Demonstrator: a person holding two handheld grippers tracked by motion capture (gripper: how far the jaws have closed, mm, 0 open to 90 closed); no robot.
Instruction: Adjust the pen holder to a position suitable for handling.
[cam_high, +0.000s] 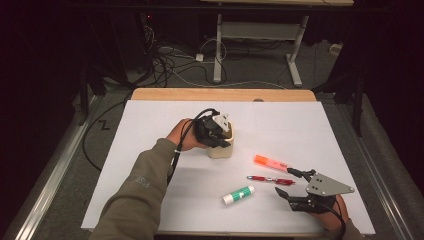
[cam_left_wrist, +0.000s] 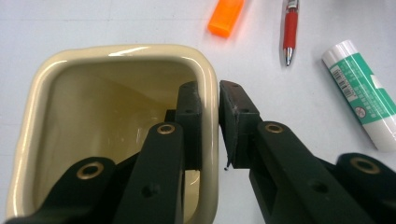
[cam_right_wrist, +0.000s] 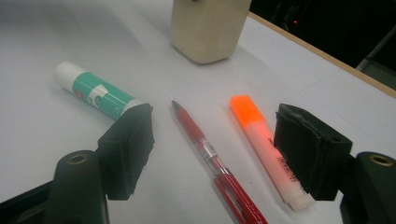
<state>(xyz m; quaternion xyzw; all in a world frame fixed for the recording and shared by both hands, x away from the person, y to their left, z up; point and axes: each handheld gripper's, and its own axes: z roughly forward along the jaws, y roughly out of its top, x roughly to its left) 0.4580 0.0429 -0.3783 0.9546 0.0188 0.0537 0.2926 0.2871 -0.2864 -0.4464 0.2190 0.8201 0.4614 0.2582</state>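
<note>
A cream square cup (cam_high: 220, 148) stands upright near the middle of the white sheet. My left gripper (cam_high: 219, 131) comes down on it from above. In the left gripper view the left gripper (cam_left_wrist: 210, 93) has one jaw inside the cup (cam_left_wrist: 116, 50) and one outside, shut on its right wall. My right gripper (cam_high: 285, 181) rests low at the front right, open. In its own view the right gripper (cam_right_wrist: 215, 135) straddles a red pen (cam_right_wrist: 196, 133) and an orange highlighter (cam_right_wrist: 257, 126) without touching them. A green and white glue stick (cam_right_wrist: 95, 91) lies to their left.
The white sheet (cam_high: 150, 120) covers a wooden table whose far edge (cam_high: 222, 94) shows beyond it. On the sheet lie the highlighter (cam_high: 270, 161), the pen (cam_high: 270, 179) and the glue stick (cam_high: 238, 195). Cables and desk legs (cam_high: 218, 50) lie on the floor behind.
</note>
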